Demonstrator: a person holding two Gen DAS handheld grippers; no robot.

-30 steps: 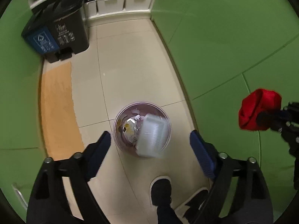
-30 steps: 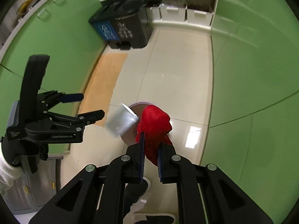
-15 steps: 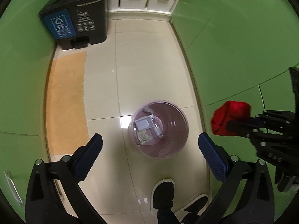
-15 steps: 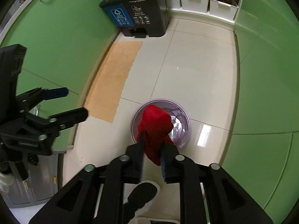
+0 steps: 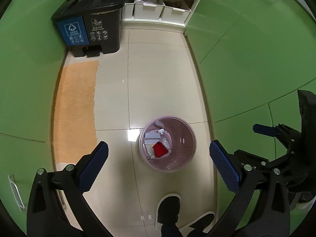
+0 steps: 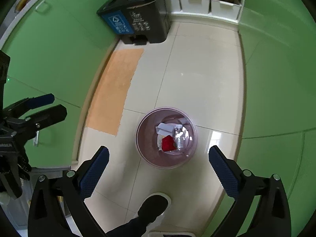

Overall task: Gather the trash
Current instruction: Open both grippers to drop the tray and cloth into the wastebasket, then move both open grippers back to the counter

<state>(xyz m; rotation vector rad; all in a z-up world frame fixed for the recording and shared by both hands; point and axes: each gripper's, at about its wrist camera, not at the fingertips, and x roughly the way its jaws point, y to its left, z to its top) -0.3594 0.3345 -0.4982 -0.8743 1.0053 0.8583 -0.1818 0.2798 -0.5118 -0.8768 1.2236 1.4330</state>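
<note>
Crumpled red mesh scrap seen at bottom of round translucent pink plastic wastebasket, beside clear plastic bottle and white paper pieces; possibly clear tray beneath, view poor. Left gripper spread wide, nothing held. Right gripper likewise spread, empty, above basket. Risk judged: light basket tipped if clipped by dark shoe or by lowered fingers; contents spilled over glossy beige tile floor.

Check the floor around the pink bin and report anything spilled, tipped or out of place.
Nothing stands out. The pink bin stands upright on the tiled floor, with the red item, plastic bottle and paper scraps inside it. No trash shows on the floor around it. Both tongs are open and empty.
</note>
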